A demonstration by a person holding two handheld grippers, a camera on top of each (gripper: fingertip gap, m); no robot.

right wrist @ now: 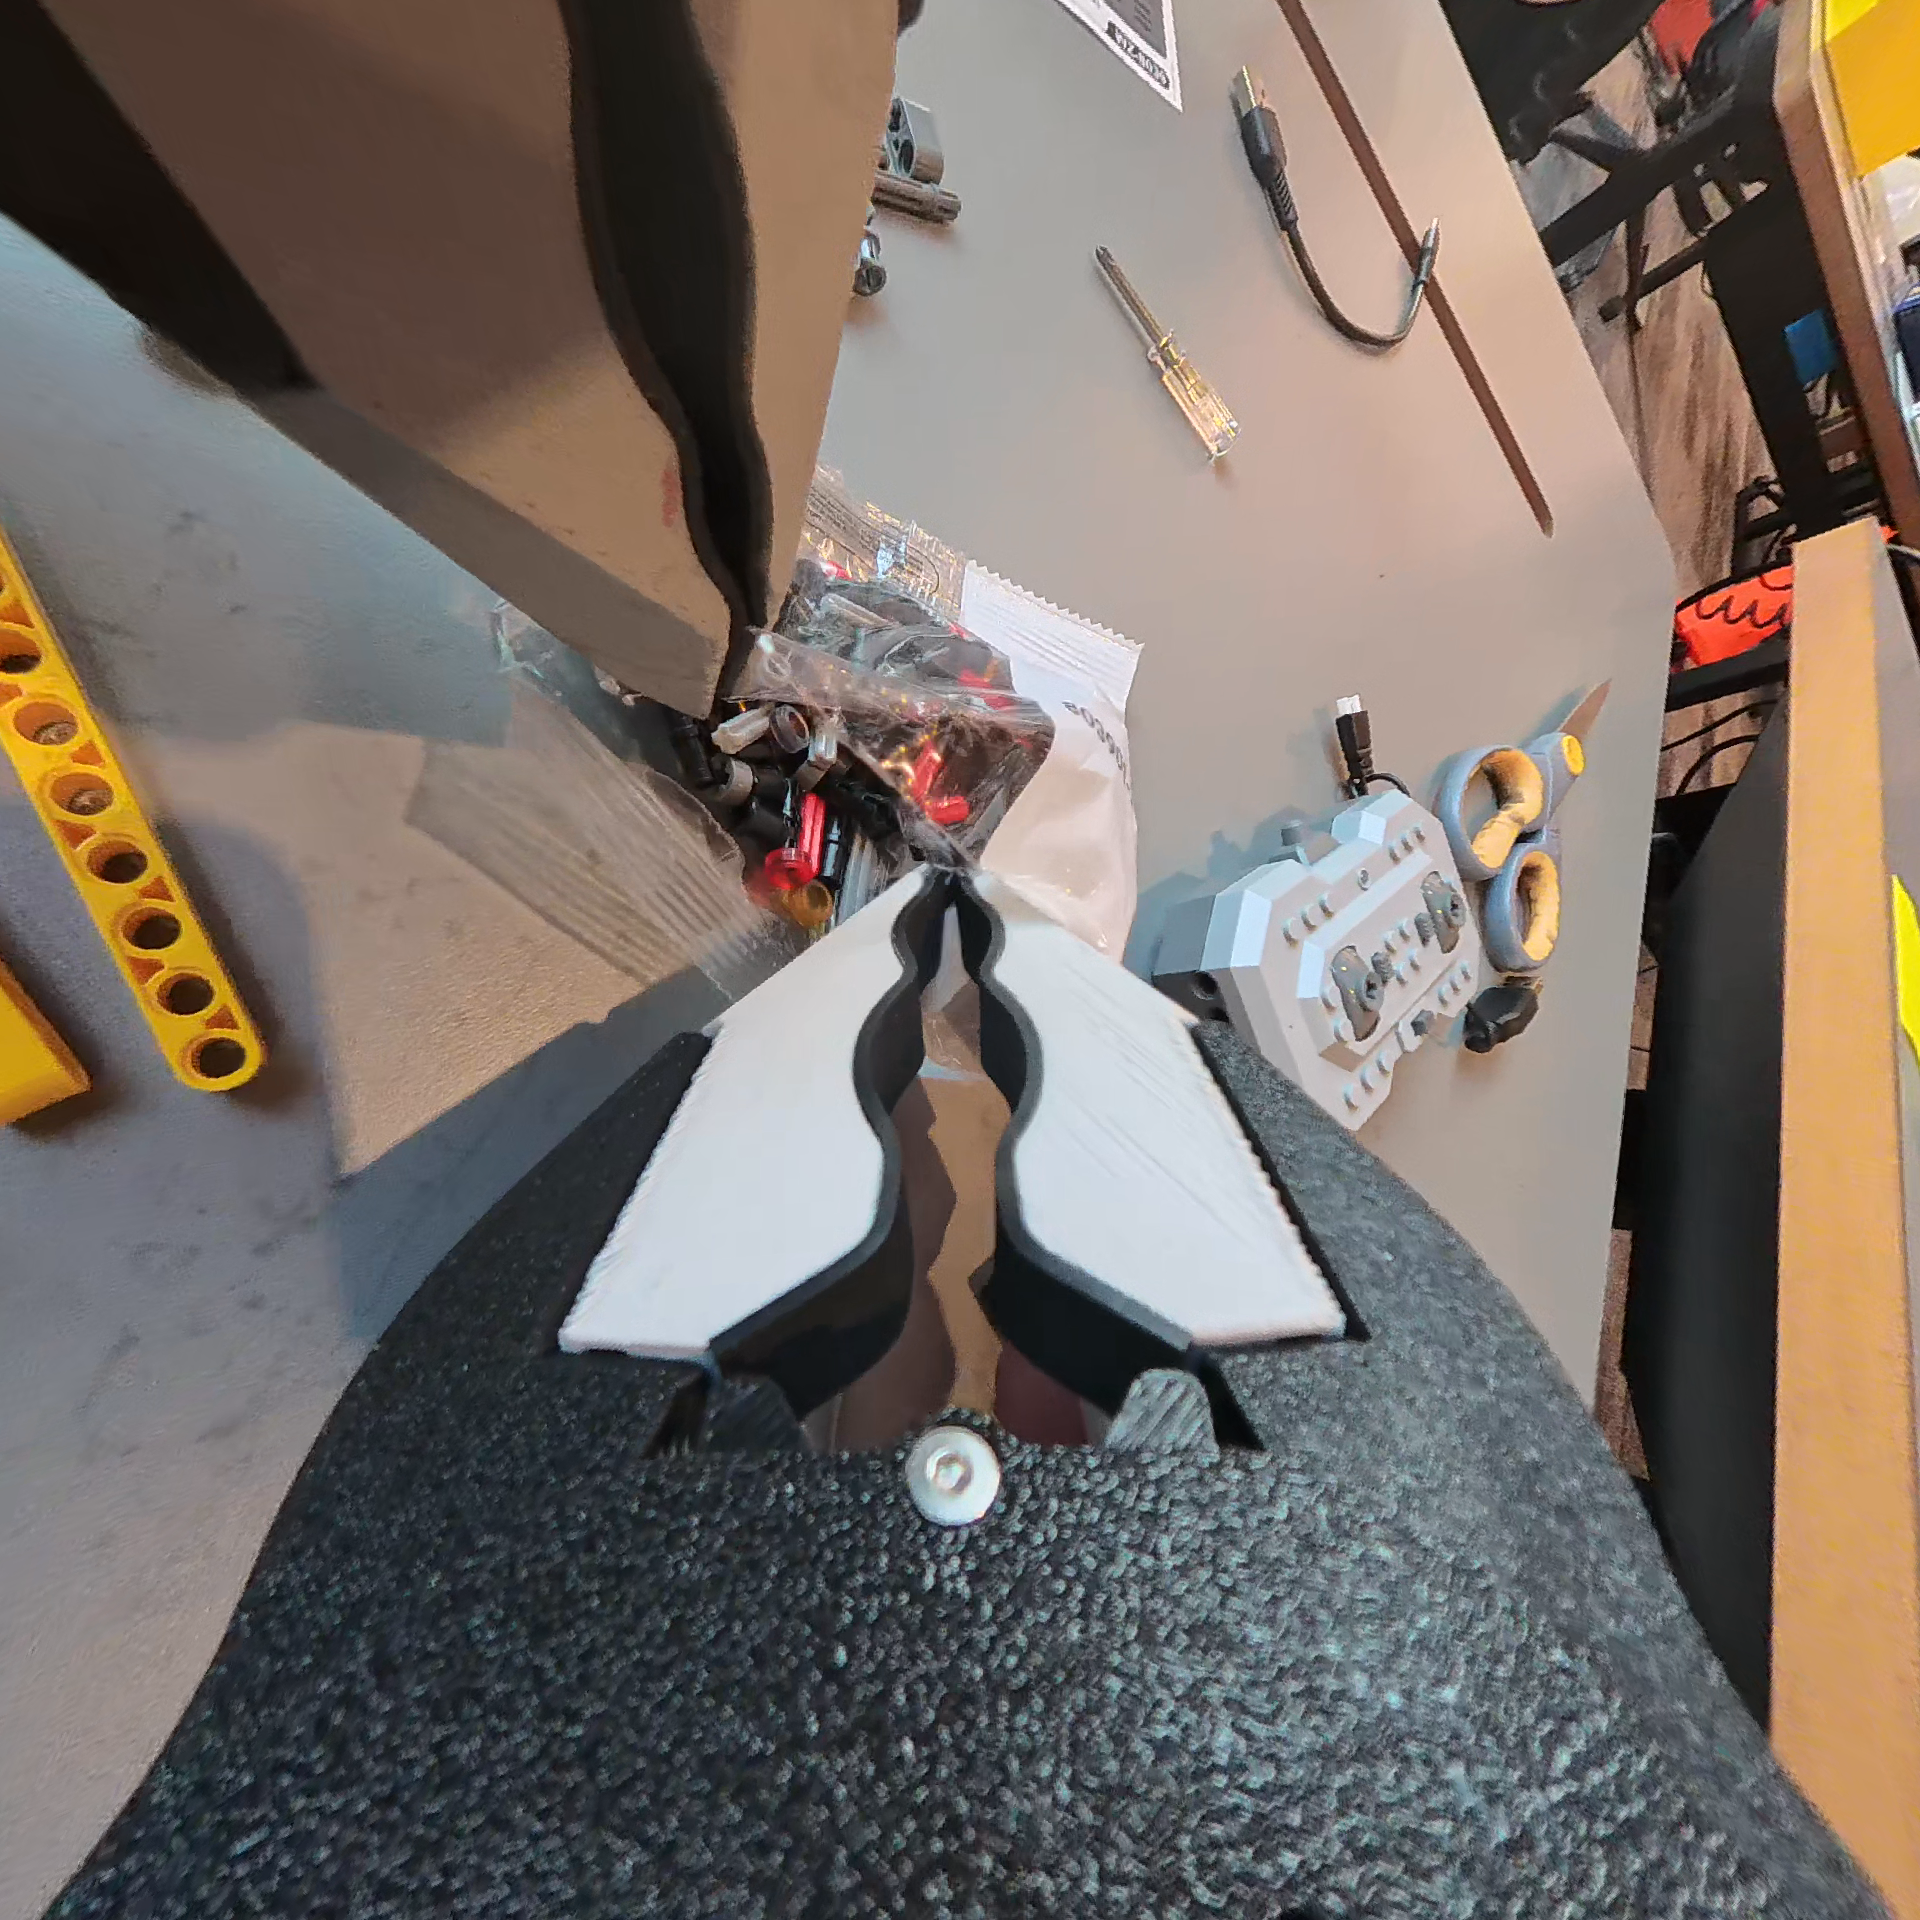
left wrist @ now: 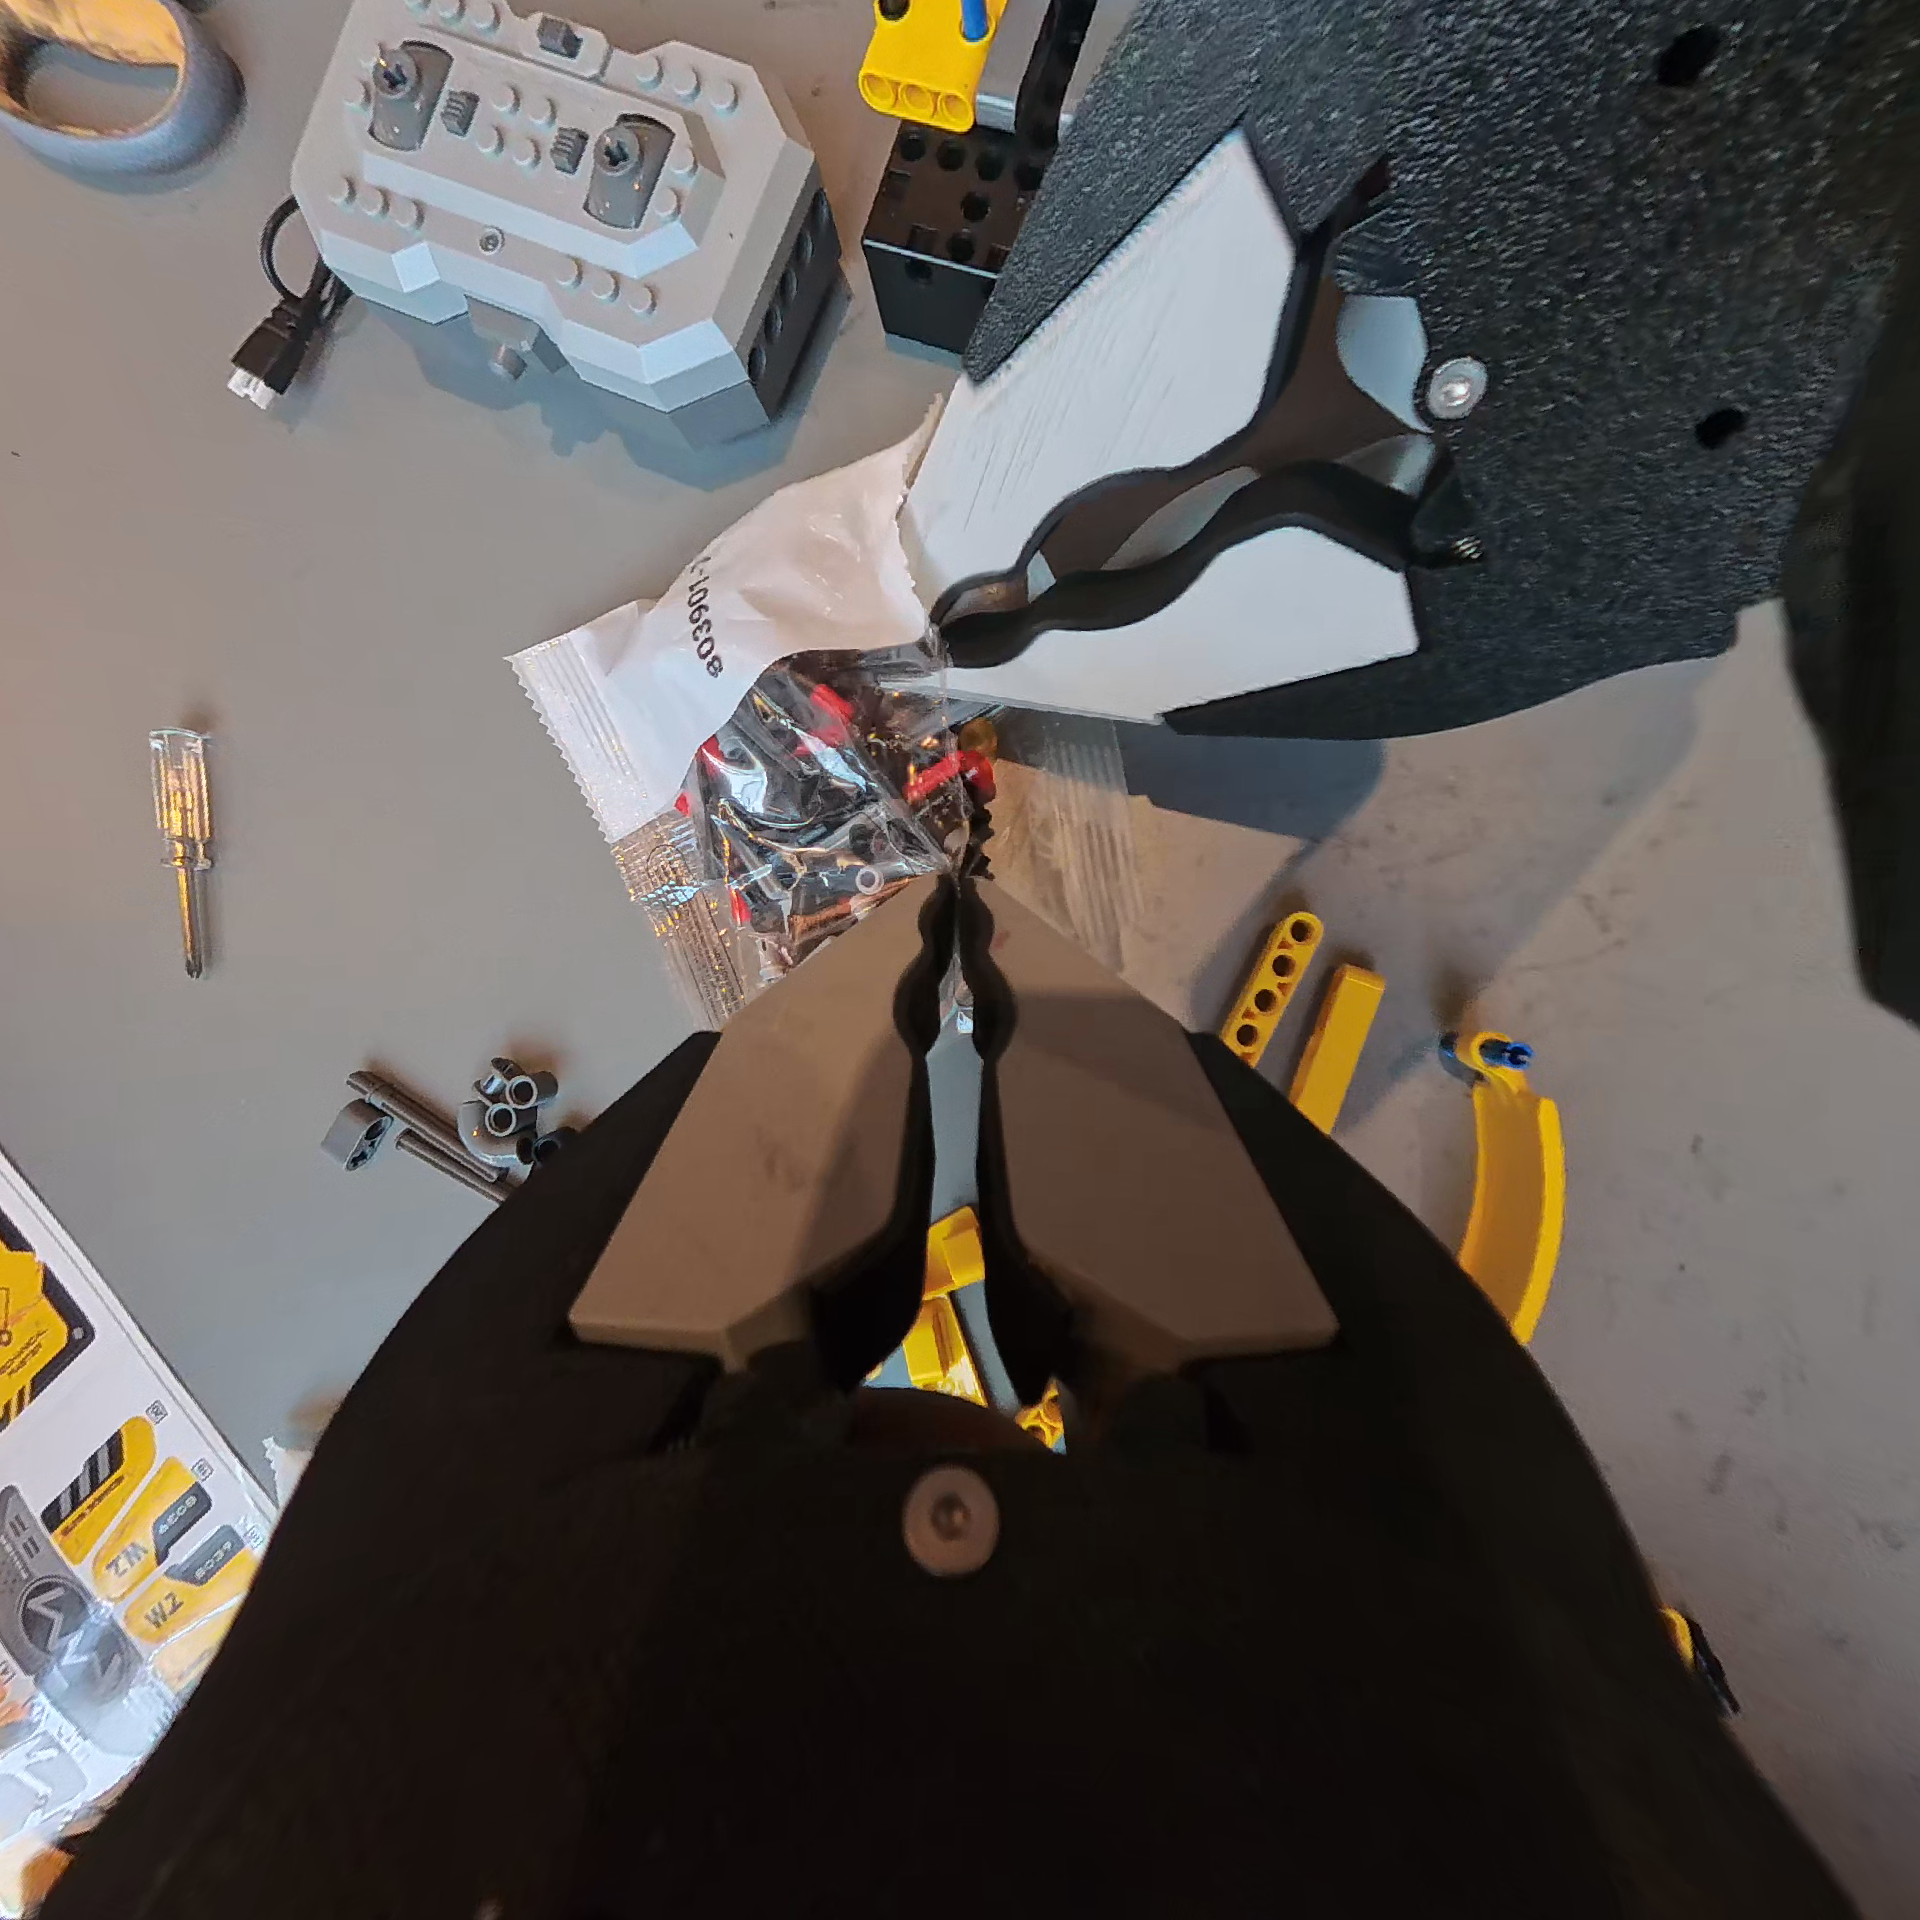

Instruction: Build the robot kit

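Plastic bag (left wrist: 821,790) of small red and black parts, held just above grey table (left wrist: 364,727), pinched at two edges: left gripper (left wrist: 961,888) clamped on its near edge, right gripper (right wrist: 945,883) clamped on another. Screwdriver (left wrist: 185,831) and grey battery box (left wrist: 561,197) lie nearby.

— Where does the left wrist view look from?
— Close above the desk (left wrist: 364,582), facing steeply down along its tongs (left wrist: 961,883).
— And the right?
— Lower, slanting across the desk toward its far edge. Both share the parts bag (right wrist: 914,748) and the screwdriver (left wrist: 185,831).
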